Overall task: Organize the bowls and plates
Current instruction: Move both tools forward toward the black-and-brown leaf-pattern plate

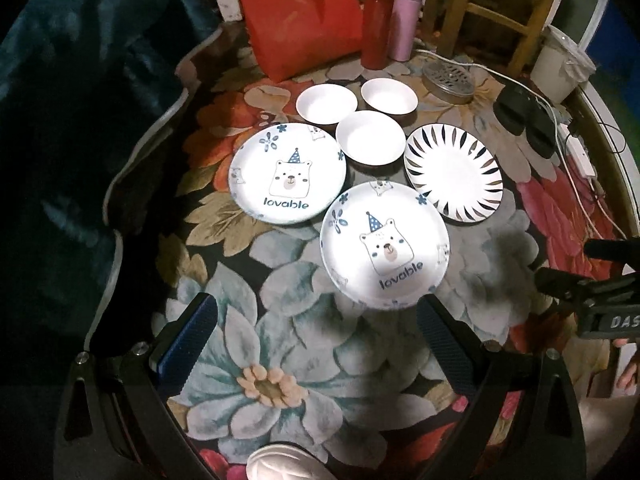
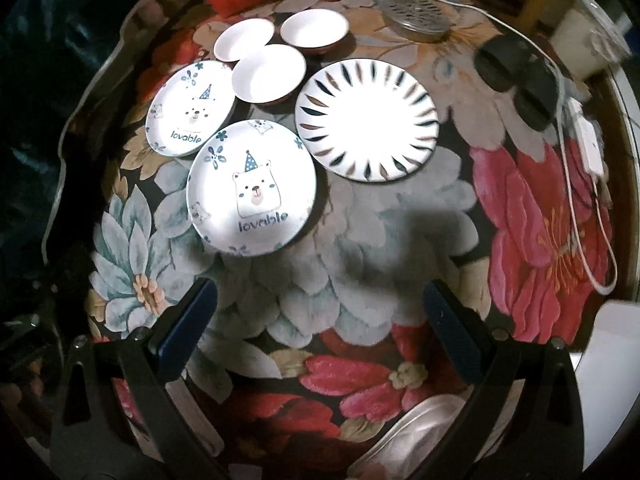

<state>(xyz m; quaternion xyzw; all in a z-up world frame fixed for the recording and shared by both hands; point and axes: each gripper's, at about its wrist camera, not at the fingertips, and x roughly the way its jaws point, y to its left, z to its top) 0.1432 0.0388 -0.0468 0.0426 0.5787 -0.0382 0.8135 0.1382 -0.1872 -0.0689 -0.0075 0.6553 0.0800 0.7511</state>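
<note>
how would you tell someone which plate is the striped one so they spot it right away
On the floral tablecloth, find the cluster of white dishes. The striped plate is the rightmost dish, beside the two bear plates; only it has dark dashes radiating around its rim, no cartoon.

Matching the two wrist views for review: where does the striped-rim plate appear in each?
Left wrist: striped-rim plate right of centre, behind the nearer bear plate.
Right wrist: striped-rim plate just above centre, right of the nearer bear plate.
Shared landmark: the perforated metal lid behind it.
</note>
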